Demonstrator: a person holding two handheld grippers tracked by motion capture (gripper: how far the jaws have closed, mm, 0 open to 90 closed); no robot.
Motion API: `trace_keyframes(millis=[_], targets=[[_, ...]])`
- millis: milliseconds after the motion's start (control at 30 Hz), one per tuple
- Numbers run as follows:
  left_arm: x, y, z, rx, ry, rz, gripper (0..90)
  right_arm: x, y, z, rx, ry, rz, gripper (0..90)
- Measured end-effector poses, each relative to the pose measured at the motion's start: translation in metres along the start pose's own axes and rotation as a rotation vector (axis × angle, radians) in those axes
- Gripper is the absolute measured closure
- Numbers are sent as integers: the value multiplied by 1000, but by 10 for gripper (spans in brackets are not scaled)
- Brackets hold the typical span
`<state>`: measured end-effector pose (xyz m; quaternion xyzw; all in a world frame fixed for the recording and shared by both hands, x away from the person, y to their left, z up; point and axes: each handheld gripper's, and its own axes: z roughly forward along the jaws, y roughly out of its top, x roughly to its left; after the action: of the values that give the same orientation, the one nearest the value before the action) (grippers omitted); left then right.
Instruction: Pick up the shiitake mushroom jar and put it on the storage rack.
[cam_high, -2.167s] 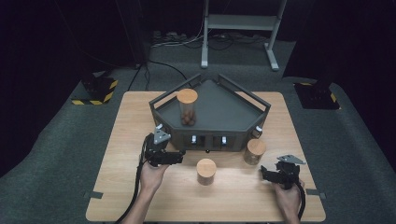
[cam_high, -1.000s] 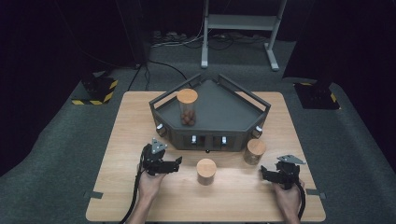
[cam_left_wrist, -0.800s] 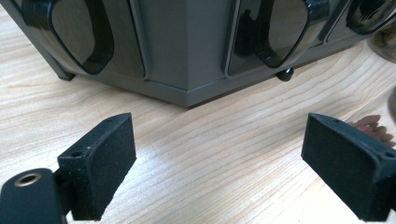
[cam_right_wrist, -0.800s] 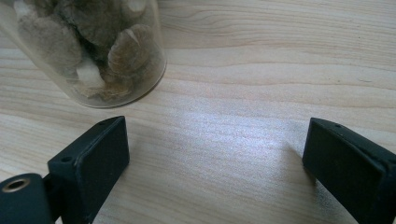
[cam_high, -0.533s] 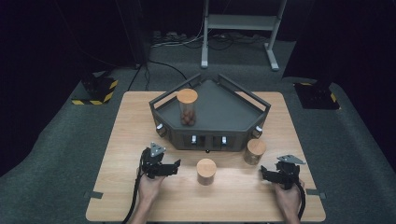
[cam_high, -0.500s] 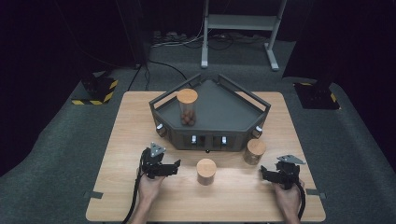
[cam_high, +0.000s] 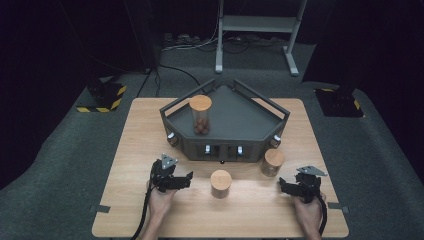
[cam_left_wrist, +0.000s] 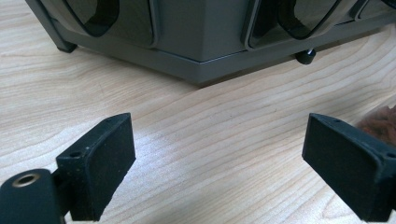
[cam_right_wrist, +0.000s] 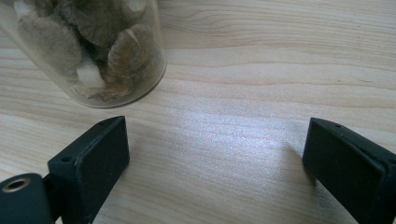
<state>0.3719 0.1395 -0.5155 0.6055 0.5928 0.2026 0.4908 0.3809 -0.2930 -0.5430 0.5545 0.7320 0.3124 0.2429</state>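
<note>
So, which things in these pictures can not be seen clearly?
- Jar, right gripper view: the top edge cuts off its lid and upper part.
- Dark tray, left gripper view: just its lower front wall fits in frame.
- Brown object, left gripper view: hidden behind the jaw and cut by the right edge.
- Middle jar, high view: contents too small to tell.

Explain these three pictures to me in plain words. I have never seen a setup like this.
A person sits at a wooden table, holding a hand-operated two-jaw gripper in each hand: the left gripper and the right gripper. One picture looks down from above. The other two come from cameras riding on each gripper, looking past its own black jaws. Both grippers are open and hold nothing. On the table stands a dark angular tray with one lidded jar on it. Two more jars stand in front: one in the middle, one at the right.
</note>
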Motion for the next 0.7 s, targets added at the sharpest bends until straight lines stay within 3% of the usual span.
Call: trace_keyframes(millis=[100, 700], targets=[[2, -4, 4, 16, 14, 11, 92, 0, 0, 0, 0, 0, 0, 65], [9, -14, 21, 5, 58, -12, 87, 0, 0, 0, 0, 0, 0, 65]])
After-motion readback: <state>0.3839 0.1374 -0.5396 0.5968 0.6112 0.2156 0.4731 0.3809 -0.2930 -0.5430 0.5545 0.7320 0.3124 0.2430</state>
